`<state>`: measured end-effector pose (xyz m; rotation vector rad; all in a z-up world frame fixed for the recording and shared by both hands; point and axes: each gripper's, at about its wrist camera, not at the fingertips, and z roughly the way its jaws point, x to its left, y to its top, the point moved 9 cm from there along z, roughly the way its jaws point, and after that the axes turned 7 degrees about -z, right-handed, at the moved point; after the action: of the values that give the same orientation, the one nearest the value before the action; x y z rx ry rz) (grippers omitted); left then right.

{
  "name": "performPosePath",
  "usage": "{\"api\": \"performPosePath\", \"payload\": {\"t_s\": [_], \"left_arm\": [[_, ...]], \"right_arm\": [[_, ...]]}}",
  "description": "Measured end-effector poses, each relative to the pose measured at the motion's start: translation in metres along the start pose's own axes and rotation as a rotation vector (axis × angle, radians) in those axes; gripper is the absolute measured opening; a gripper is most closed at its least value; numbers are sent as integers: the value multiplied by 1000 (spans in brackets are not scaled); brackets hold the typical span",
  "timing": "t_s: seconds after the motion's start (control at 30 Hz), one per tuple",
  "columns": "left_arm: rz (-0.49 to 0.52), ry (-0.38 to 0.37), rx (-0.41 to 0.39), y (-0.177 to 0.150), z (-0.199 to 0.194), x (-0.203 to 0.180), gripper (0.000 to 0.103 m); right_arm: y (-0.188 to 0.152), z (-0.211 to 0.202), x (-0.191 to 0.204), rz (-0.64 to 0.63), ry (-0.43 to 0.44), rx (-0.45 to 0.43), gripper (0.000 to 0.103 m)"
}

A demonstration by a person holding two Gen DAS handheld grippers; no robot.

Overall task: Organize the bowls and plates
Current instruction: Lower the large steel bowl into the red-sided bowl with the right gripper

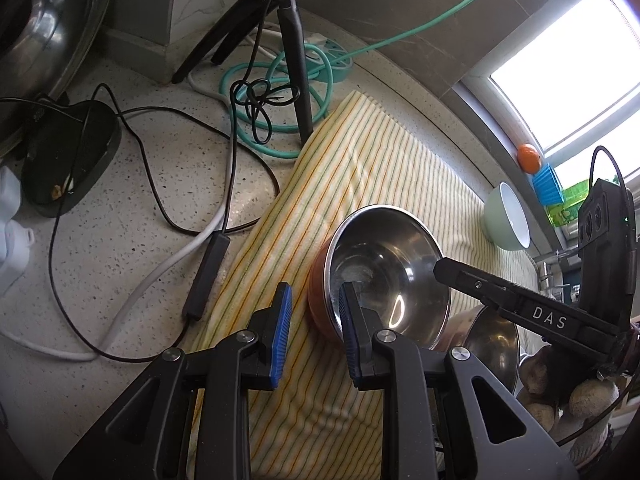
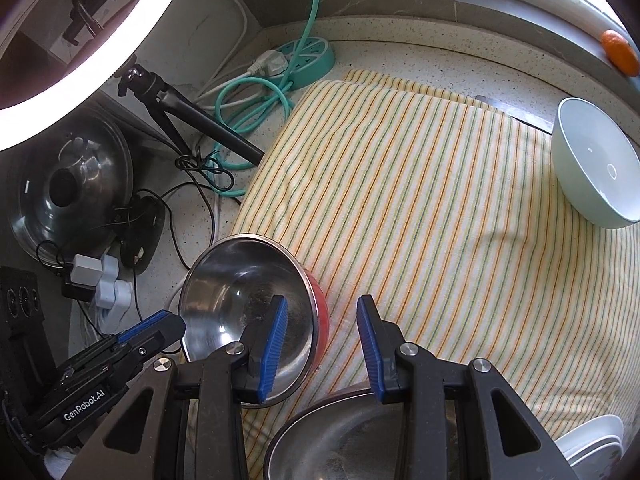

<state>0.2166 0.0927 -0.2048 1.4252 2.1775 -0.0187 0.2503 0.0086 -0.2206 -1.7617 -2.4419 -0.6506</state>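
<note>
A steel bowl with a red outside [image 1: 390, 276] [image 2: 248, 312] sits tilted on the striped cloth [image 1: 360, 160] [image 2: 440, 200]. My left gripper [image 1: 316, 336] is open, its fingers straddling the bowl's near rim. My right gripper [image 2: 322, 344] is open, its left finger over the bowl's rim; it shows in the left wrist view [image 1: 444, 268] at the bowl's far rim. A second steel bowl [image 1: 494, 344] [image 2: 336, 436] lies just below it. A pale green bowl [image 1: 506, 216] [image 2: 596, 164] stands on the cloth's far right. White plates [image 2: 592, 440] show at bottom right.
Cables, a teal power strip [image 2: 308, 56], a tripod [image 1: 288, 40] and a dark dish [image 1: 68, 156] crowd the speckled counter left of the cloth. A pot lid [image 2: 68, 192] leans at left. An orange [image 2: 620, 52] sits on the windowsill.
</note>
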Motion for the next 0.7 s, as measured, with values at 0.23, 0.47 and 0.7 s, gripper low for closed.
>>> {"api": "performPosePath", "payload": {"t_s": [0.23,0.47,0.7], "left_arm": [[1,4,1,1,1,2,22],[-14,-6,5,1,1,4,22],[-1,0,3,1,5,2,22]], "right_arm": [[0,3,-1,-8,-2,8,32],[0,3,-3,-9,-11,8,32],[-1,3,-4,-23,-15,12,27]]}}
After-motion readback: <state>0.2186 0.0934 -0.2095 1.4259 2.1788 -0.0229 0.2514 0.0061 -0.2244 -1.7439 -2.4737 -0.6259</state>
